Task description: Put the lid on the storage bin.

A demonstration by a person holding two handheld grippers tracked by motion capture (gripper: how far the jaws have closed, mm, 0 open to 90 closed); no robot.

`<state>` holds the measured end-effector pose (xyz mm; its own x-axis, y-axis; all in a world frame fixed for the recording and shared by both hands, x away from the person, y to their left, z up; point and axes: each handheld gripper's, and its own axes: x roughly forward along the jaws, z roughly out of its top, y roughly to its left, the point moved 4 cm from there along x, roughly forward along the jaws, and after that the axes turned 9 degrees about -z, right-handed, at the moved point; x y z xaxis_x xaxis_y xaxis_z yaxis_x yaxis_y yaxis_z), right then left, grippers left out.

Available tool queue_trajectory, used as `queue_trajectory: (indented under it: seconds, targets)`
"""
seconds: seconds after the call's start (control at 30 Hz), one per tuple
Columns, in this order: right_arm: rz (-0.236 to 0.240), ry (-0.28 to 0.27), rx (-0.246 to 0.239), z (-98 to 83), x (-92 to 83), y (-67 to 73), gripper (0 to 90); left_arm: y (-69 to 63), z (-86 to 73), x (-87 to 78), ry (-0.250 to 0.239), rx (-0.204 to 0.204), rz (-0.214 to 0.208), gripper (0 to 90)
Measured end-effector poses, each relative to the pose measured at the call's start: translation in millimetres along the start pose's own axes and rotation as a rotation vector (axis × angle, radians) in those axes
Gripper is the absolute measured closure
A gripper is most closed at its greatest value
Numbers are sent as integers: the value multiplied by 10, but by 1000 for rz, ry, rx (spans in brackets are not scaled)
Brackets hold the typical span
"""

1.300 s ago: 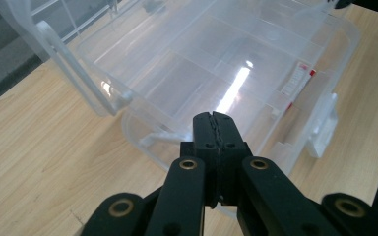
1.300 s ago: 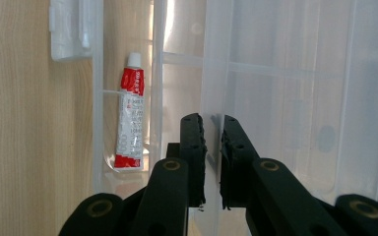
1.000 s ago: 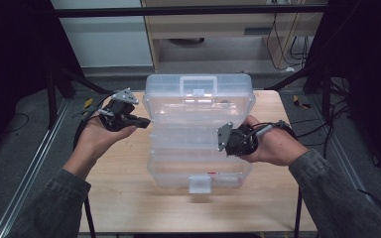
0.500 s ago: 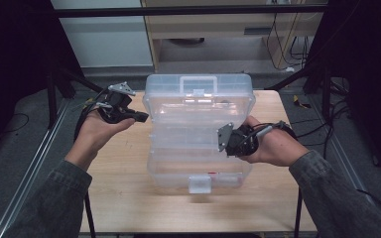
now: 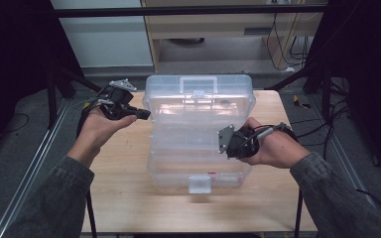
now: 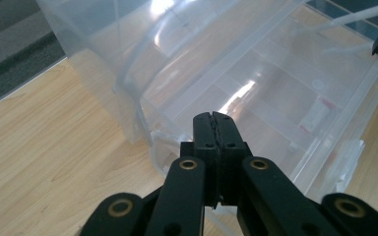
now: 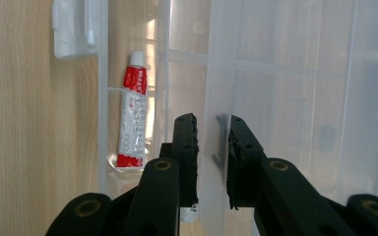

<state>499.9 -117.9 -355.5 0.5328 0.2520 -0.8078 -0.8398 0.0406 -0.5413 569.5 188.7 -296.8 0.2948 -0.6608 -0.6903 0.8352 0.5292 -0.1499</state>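
now right claw (image 7: 211, 147) straddles box wall (image 7: 221, 73), parted.

wooden table (image 5: 129, 198) – bare edges | red-white tube (image 7: 132, 118) – lying in clear box (image 5: 198, 99) compartment

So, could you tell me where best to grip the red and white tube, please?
Take the tube across its middle body, from straight above. It lies flat in a narrow compartment of the open box, whose walls block any sideways approach. Avoid the small white cap.
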Motion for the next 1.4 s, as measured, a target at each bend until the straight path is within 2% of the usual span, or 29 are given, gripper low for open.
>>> queue_trajectory:
  seconds: [0.33, 0.43, 0.53, 0.6, 0.73, 0.77, 0.8, 0.83, 1.03, 1.1, 1.4]
  targets:
    - [11, -5, -4, -6, 10, 63, 750, 4, -2, -18, -3, -14, 5, 897]
    - [6, -10, 2, -9, 10, 85, 715, -25, -42, -20, -6, -15, 5, 897]
    - [1, -19, 20, -21, 0, 115, 641, -54, -91, -26, -6, -16, 3, 897]
    - [-15, -26, 47, -33, -20, 131, 569, -80, -125, -22, -5, -13, 0, 897]
    - [-53, -77, 131, -75, -122, 138, 458, -155, -219, -6, -10, -8, -15, 897]
    - [-56, -84, 148, -96, -147, 152, 433, -161, -236, 10, -18, 18, -15, 897]
    - [-63, -82, 163, -123, -171, 173, 402, -201, -277, 9, -4, -3, -16, 897]
    - [-72, -81, 176, -156, -192, 196, 380, -222, -308, 15, 0, 0, -18, 897]
    - [-104, -89, 267, -393, -356, 350, 323, -329, -480, 70, 13, 9, -46, 897]
    - [-114, -75, 292, -492, -395, 398, 300, -362, -533, 89, 19, 14, -46, 897]
    - [-157, -55, 364, -821, -527, 466, 257, -502, -706, 161, 35, 53, -10, 898]
